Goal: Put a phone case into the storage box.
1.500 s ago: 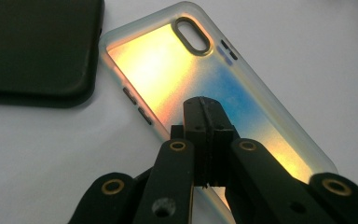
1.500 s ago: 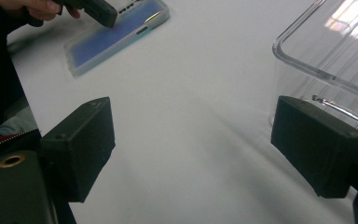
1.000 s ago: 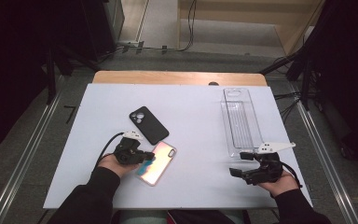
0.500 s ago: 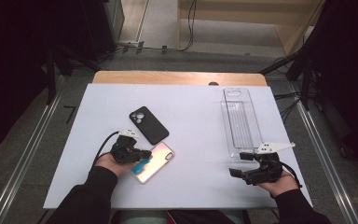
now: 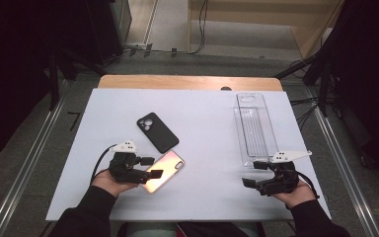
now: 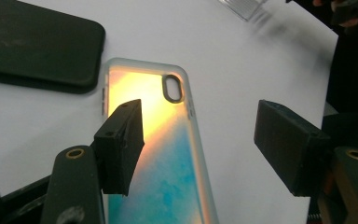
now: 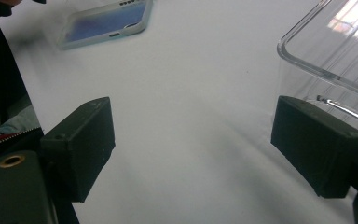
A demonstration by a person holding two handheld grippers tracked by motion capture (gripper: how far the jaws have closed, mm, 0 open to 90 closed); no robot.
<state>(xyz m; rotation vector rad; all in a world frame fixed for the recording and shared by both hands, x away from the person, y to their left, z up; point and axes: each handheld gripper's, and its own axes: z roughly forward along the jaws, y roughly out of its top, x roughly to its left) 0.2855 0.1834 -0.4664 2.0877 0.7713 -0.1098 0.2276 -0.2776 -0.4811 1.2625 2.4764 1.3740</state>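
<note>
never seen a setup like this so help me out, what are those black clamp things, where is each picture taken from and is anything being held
A person sits at a white table and holds a hand tool with two black jaws in each hand. The high view looks down from above the person's side. The other two pictures come from small cameras riding on the tools, looking along their jaws.

The left gripper hangs over the near end of an iridescent phone case; its jaws have just been opening and stand apart, not pressing on the case. Just beyond it lies a black phone case.

The right gripper is open and holds nothing. It sits beside the near end of a clear plastic tray, whose corner shows close up in the right gripper view.
</note>
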